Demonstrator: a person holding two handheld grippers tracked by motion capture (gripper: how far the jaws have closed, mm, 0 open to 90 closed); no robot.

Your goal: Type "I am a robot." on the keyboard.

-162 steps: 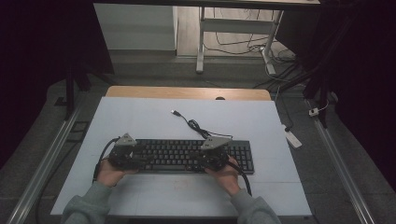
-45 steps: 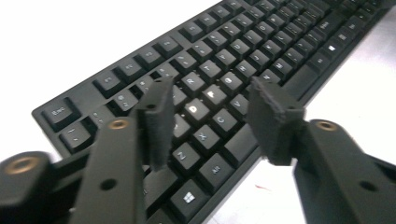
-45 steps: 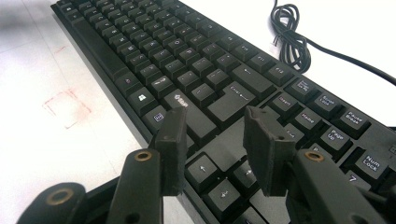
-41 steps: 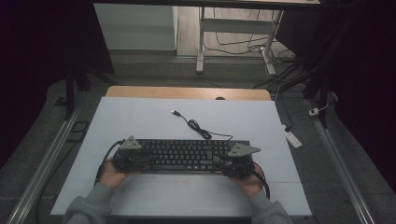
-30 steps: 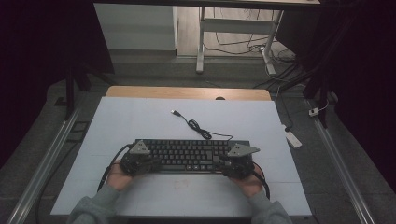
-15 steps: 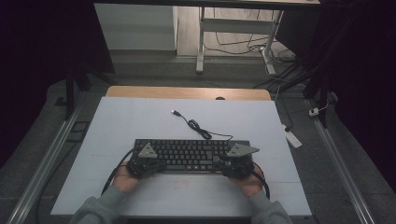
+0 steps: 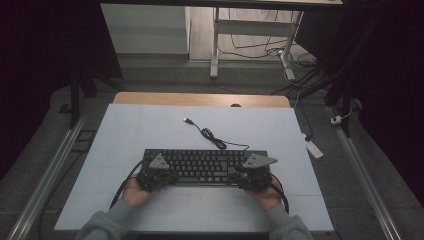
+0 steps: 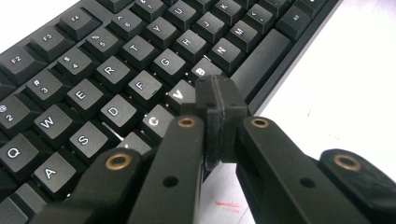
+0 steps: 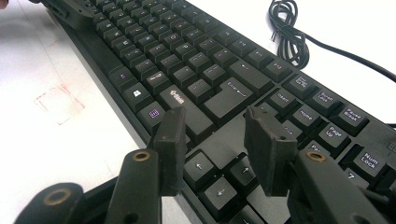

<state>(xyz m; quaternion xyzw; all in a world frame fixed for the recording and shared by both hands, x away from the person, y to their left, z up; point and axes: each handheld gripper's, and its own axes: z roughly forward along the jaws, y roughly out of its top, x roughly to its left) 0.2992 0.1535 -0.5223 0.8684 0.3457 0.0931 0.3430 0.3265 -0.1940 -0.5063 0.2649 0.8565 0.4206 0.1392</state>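
A white table (image 7: 150, 130) filled the centre of the high view, its wooden far edge toward the top of the frame and bare surface open on every side of the black keyboard (image 7: 205, 162), widest toward the top and narrower toward the bottom edge where the person's sleeves entered. The keyboard lay lengthwise in the lower middle of the frame, parallel to the table's near edge and set back from it. Its cable (image 7: 210, 136) ran in loose bends from the keyboard's far edge toward the upper centre, ending in a free plug on the bare surface. The left gripper (image 7: 157, 175) sat at the keyboard's lower-left corner; in the left gripper view (image 8: 217, 100) its jaws were pressed together with nothing between them, the tip over the bottom letter row just beside the V and B keys, near the space bar. The right gripper (image 7: 252, 175) sat at the keyboard's lower-right part; in the right gripper view (image 9: 217, 140) its jaws stood well apart above the arrow keys, gripping nothing.
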